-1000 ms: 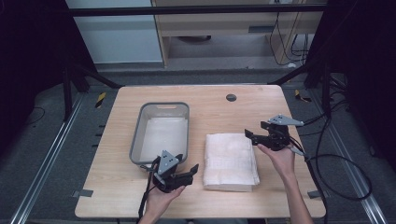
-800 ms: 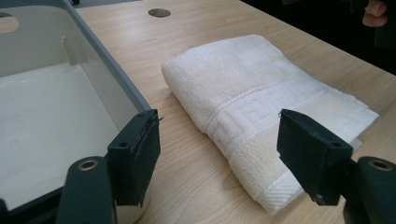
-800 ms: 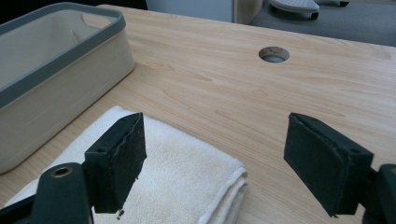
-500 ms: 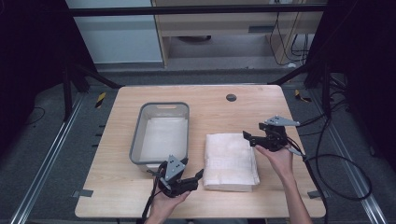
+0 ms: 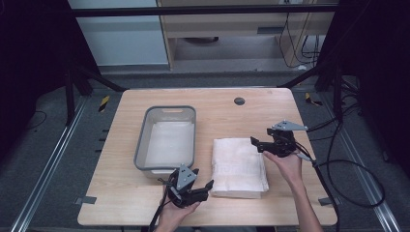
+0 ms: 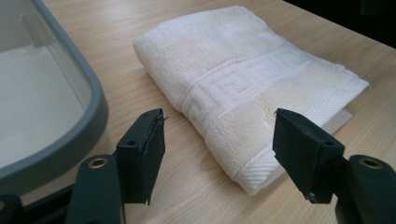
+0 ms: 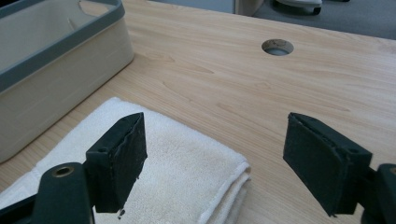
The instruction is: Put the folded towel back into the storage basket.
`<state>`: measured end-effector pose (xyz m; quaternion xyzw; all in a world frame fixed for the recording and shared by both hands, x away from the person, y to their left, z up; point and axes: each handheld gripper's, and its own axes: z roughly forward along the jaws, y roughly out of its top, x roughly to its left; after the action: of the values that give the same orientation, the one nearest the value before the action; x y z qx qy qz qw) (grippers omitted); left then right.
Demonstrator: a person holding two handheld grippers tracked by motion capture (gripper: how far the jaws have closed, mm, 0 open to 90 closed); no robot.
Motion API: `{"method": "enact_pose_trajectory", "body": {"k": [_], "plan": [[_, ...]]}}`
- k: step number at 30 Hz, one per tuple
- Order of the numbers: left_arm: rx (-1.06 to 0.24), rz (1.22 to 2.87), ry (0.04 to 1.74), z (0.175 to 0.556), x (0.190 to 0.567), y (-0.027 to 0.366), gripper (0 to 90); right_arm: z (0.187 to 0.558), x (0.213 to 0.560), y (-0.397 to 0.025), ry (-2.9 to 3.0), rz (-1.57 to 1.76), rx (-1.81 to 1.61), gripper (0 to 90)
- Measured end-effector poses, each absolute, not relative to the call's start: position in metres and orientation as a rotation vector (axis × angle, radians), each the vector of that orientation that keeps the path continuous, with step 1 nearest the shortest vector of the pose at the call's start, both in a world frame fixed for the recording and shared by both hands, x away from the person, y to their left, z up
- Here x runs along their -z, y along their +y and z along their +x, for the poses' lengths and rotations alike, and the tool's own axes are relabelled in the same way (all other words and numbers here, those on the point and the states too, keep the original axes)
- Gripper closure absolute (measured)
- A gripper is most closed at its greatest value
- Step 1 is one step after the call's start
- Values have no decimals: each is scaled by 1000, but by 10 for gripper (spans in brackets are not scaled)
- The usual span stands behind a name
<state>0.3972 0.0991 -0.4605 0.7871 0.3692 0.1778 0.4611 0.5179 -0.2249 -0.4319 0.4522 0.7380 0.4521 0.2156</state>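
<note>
Both grippers, left (image 5: 205, 187) and right (image 5: 256, 142), are held spread at opposite corners of the towel (image 5: 239, 166). The towel's woven band is seen clearly from the left gripper view.

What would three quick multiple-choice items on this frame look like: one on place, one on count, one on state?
1. Where does the folded white terry towel lie?
A. inside the tub
B. on the table, right of the tub
C. on the floor

2. How many grey-rimmed plastic tubs stand on the light wooden table?
A. one
B. two
C. three

3. How is the left gripper?
A. shut on the towel
B. shut on nothing
C. open

Answers: 1 B, the high view shows the towel flat beside the tub. 2 A, a single tub shows. 3 C, its jaws stand wide apart with the towel's corner beyond them.
</note>
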Motion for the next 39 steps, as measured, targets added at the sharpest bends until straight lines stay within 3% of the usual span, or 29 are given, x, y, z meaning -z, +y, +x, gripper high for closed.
{"method": "enact_pose_trajectory", "body": {"k": [39], "plan": [[-292,1988,984,423,494,70,240,531,482,-212,2166,1334,-1097,251]]}}
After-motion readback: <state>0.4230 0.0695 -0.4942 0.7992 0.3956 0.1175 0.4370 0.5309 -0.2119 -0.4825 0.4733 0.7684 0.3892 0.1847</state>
